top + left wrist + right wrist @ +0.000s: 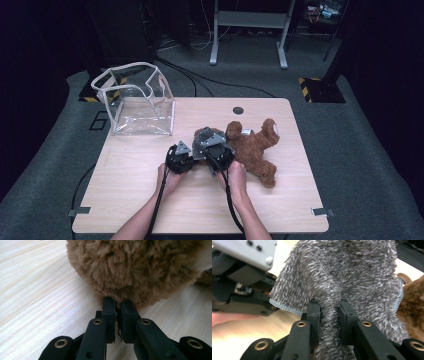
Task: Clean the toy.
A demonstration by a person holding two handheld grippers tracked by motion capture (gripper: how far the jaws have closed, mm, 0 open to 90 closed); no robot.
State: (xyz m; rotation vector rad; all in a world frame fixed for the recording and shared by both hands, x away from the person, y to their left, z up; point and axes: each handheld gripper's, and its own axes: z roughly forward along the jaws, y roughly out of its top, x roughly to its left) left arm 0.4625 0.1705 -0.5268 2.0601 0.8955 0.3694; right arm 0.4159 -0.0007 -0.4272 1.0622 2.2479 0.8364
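Teddy bear (255, 147) lying flat on the wooden table (150, 200), right of centre, brown plush, head toward the far edge, legs toward the near side. Left gripper (179, 159) held low at the bear's left flank, just beside the right gripper (216, 150). In the left gripper view, jaws nearly together, pinched on a tuft of brown fur (117, 302) at the base of a rounded plush part; pale wood grain to the left. In the right gripper view, jaws clamped on a fold of grey fleecy cloth (332, 322) with a stitched pale hem (287, 308) — cloth bunched between the pads and spreading upward above them. Brown fur of the bear at the right edge of that view; metal body of the left gripper at upper left. From above, right gripper over the bear's near arm, cloth itself hard to make out there. Clear plastic bag (137, 100) with white trim standing open at the far left corner of the table — well apart from the bear. Small dark hole (238, 110) in the tabletop near the far edge.
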